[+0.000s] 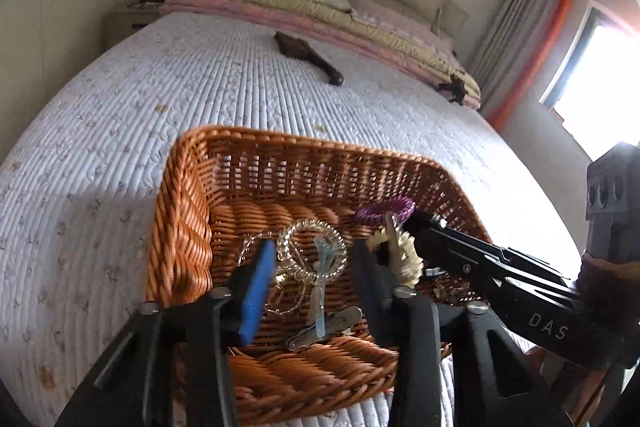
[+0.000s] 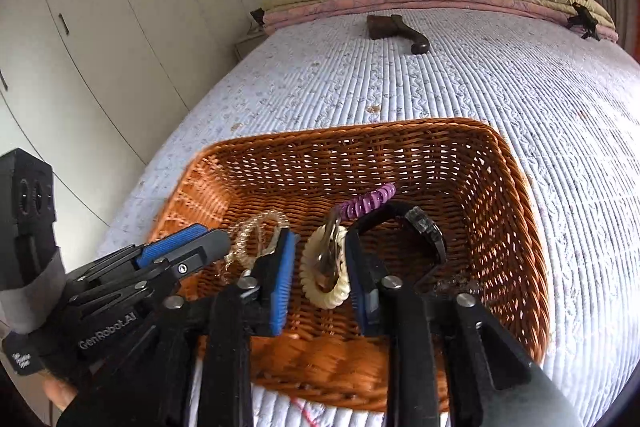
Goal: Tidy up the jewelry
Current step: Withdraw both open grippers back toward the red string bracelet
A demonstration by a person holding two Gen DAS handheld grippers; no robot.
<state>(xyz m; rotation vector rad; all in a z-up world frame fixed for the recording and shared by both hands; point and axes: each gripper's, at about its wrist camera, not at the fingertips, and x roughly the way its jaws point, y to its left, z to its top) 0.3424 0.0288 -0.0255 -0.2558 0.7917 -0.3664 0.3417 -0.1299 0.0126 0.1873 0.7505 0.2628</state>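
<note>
Left gripper (image 1: 314, 279): we had the jaws spread over the basket, nothing pinched; clear coil tie and crystal piece sat in the gap, pads off them.
Right gripper (image 2: 320, 277): jaws also spread, cream coil tie between the pads but not squeezed as far as we could see.
Basket (image 2: 520, 195): woven wicker, sat on the quilted bed (image 2: 440, 87); all the jewelry we saw was already inside it.
Clear coil tie (image 1: 312, 251): near the left wall, tangled with a thin chain (image 1: 250, 245); the crystal piece (image 1: 322, 287) lay across it.
Cream coil tie (image 2: 324, 275): mid-basket, some metal bit threaded through it; we couldn't tell what.
Purple coil tie (image 2: 370, 203): just behind the cream one.
Watch (image 2: 424, 231): black strap, right side, arched up on edge.
Handling: we judged everything light. Coils springy and slick, so pinch across the ring, not the edge. Chain limp, snag-prone; take it at a bunch. Crystal likely brittle; grip its middle, gently. Watch stiffest; take it by the strap.
Risk: we expected the tangle to lift as one clump.
</note>
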